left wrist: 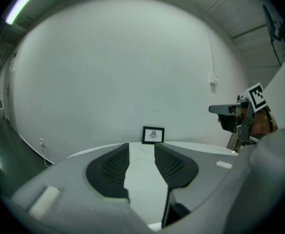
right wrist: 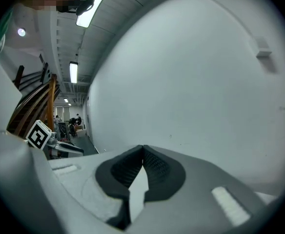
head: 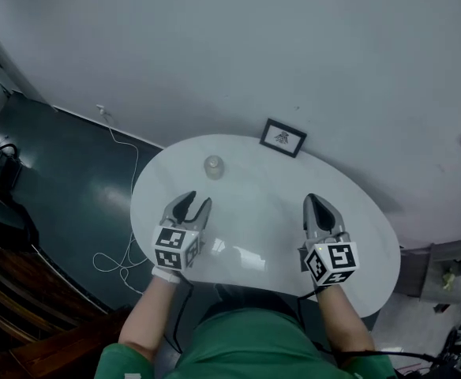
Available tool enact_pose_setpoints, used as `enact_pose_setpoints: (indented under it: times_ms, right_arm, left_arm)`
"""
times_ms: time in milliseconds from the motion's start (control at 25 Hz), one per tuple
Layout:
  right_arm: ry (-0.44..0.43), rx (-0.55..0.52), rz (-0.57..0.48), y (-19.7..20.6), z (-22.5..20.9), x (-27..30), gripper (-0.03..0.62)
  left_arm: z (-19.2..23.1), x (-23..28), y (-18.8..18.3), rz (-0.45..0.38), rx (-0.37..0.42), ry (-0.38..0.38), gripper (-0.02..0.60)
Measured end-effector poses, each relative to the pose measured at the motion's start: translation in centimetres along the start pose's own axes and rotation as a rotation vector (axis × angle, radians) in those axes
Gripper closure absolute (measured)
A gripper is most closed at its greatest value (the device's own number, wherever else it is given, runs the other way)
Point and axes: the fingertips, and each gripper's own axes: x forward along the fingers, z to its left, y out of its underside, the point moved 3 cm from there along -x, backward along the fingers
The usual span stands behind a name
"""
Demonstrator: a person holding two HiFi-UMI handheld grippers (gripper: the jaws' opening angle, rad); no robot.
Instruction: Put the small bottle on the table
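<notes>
L gripper [head: 199, 199] [left wrist: 141, 146]: dark ribbed pads stand partly apart w/ a clear gap between them, nothing in the gap, only bare tabletop showing through. R gripper [head: 310, 198] [right wrist: 142, 147]: pad tips meet at the front, closed on nothing; just a thin wedge of white shows lower down between the pads. Both are held above the near half of the white glossy rounded table [head: 278, 212], L at the left side, R at the right side, well apart, both pointing away from the person. Small pale see-through bottle [head: 214, 166] stands upright on the table, ahead of the L gripper and apart from it, near the far-left edge; neither gripper touches it. At the table's far edge, against the white wall [head: 294, 46], a small black-framed picture [head: 282, 137] [left wrist: 153, 135] stands upright; in the left gripper view it sits straight beyond the jaw gap. Left of the table, dark green floor [head: 65, 180] w/ a thin white cable [head: 121, 145] trailing across it. Person's green top [head: 246, 346] at the bottom of the head view.
</notes>
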Motion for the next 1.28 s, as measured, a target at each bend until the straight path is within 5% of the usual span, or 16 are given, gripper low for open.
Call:
enact_pose_setpoints:
  times_ms: [320, 880, 1280]
  right_arm:
    - [-0.041, -0.039, -0.065, -2.9, 3.3, -1.0, 0.595]
    - [-0.062, -0.088, -0.188, -7.9, 6.3, -2.3, 0.595]
    - [-0.093, -0.117, -0.204, -8.3, 8.4, -2.5, 0.595]
  left_arm:
    - [-0.6, -6.2, -5.2, -0.135, -0.036, -0.014, 0.501]
    - [-0.4, -12.3, -11.8, -0.329, 0.062, -0.084, 0.502]
    - [0.3, -14.6, -12.4, -0.361, 0.056, -0.093, 0.502]
